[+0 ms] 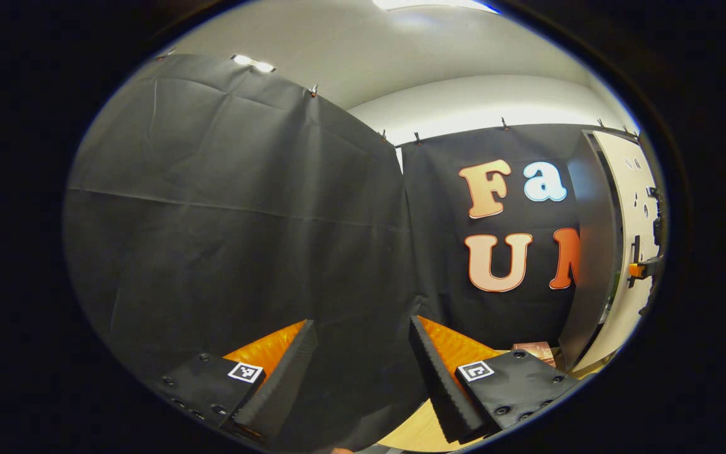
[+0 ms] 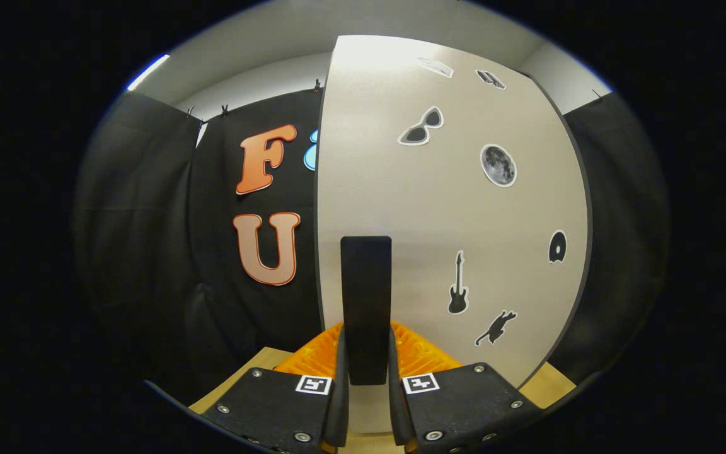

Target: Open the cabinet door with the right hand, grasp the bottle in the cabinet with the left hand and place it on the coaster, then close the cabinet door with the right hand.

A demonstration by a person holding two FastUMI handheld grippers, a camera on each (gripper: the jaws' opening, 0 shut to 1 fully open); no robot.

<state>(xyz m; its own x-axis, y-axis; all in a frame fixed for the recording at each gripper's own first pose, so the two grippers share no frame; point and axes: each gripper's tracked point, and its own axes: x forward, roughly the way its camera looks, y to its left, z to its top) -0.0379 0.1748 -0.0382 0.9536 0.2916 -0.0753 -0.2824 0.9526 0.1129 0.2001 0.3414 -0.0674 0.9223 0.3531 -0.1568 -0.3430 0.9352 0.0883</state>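
My right gripper (image 2: pixel 366 378) pinches the black vertical handle (image 2: pixel 366 302) of the off-white, sticker-dotted cabinet door (image 2: pixel 426 208), both fingers against it. My left gripper (image 1: pixel 363 372) hangs spread, holding nothing, facing the black cloth; the cabinet stands at the table's (image 1: pixel 416 432) far right edge.

Booth wall: black cloth (image 1: pixel 230 208), creased, hung by clips along its top edge
Table: light wood top (image 2: pixel 555 381) (little of it in sight)
Ceiling: white, with lit panels (image 1: pixel 253 62)
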